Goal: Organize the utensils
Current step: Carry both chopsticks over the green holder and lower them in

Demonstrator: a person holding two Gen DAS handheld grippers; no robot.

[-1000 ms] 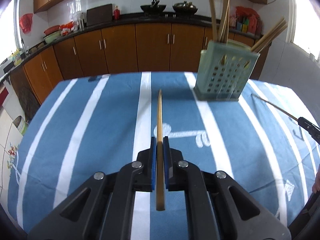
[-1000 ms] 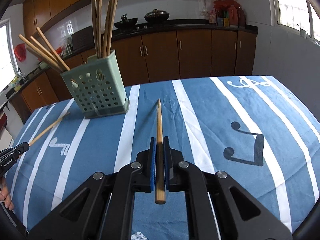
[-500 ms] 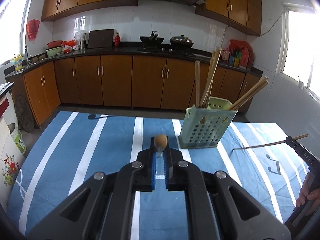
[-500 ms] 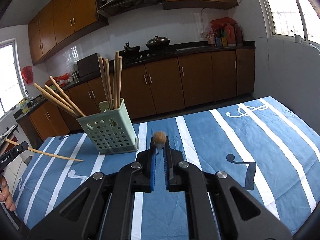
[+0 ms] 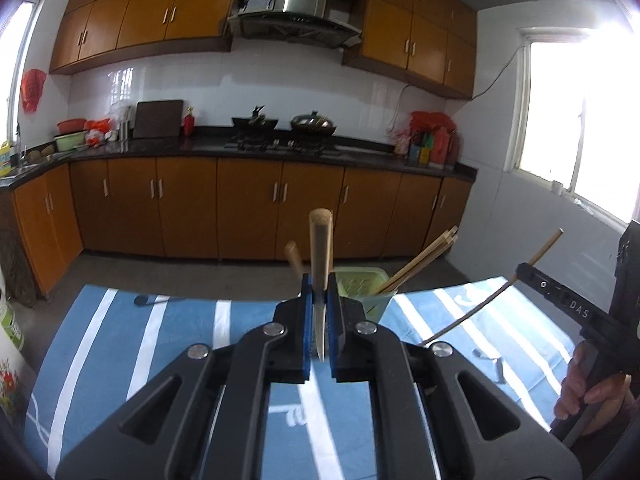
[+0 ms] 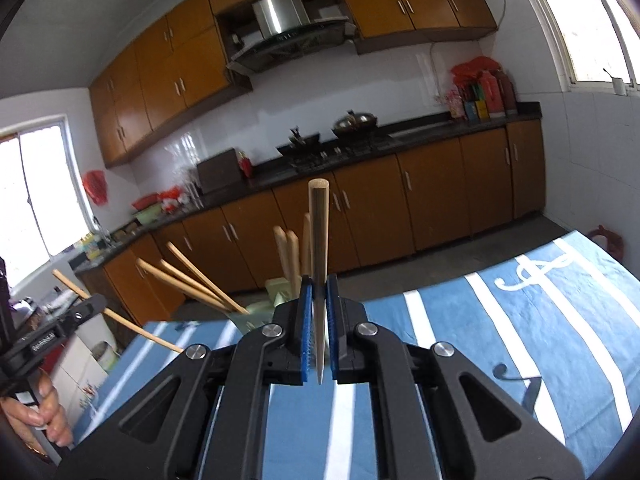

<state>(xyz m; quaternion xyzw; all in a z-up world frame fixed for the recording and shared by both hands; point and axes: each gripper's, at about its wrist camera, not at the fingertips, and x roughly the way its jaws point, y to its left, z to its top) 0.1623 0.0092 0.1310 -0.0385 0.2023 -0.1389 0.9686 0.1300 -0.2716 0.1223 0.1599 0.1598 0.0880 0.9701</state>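
My left gripper (image 5: 320, 280) is shut on a wooden chopstick (image 5: 320, 248) whose blunt end tilts up above the blue pads. My right gripper (image 6: 319, 282) is shut on a second chopstick (image 6: 319, 232), also pointing up. A pale green perforated utensil holder (image 5: 360, 284) stands on the table just behind both grippers, largely hidden by them, with several chopsticks (image 5: 420, 260) leaning out of it. In the right wrist view the holder (image 6: 276, 290) shows left of the jaws, with more chopsticks (image 6: 196, 280) in it. The right gripper (image 5: 528, 272) with its chopstick (image 5: 492, 300) shows at the far right.
The table carries a blue cloth with white stripes (image 5: 168, 340). Behind it run wooden kitchen cabinets (image 5: 248, 208) and a dark counter with a stove. A hand (image 5: 588, 392) holds the right gripper's handle; another hand (image 6: 44, 408) holds the left one.
Both grippers rose and tilted upward, lifting their chopsticks off the cloth. The view swung from the tabletop to the cabinets, and the holder dropped behind the jaws.
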